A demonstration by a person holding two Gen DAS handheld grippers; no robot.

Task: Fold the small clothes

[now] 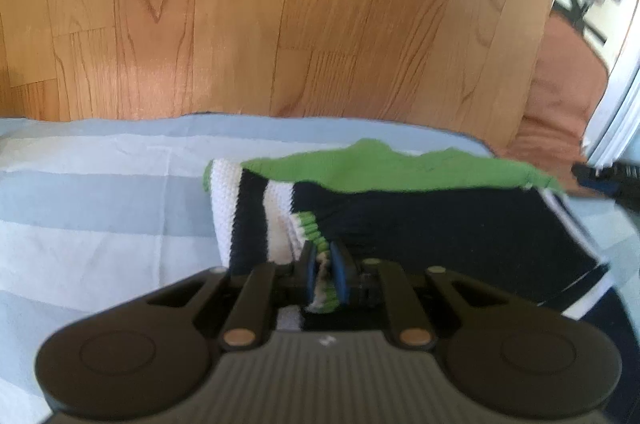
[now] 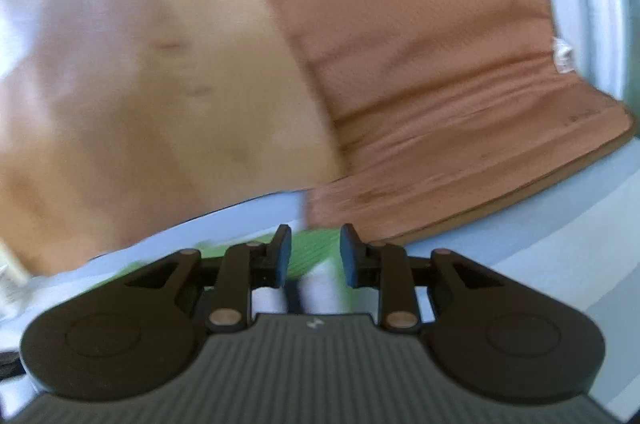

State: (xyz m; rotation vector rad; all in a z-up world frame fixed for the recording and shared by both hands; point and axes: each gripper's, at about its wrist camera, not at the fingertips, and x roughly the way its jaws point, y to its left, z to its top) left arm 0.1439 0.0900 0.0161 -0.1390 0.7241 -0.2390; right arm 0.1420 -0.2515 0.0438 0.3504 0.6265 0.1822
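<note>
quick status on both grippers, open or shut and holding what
left gripper: shut on the green ribbed cuff of the striped knit garment.
right gripper: open, holding nothing; the garment's green edge shows behind the gap.

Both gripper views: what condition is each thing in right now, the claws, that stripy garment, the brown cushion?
Left gripper: shut on the knit garment's green ribbed cuff.
Right gripper: jaws apart, gripping nothing.
Knit garment: partly folded, lying on the striped sheet.
Brown cushion: creased, lying flat, untouched.
</note>
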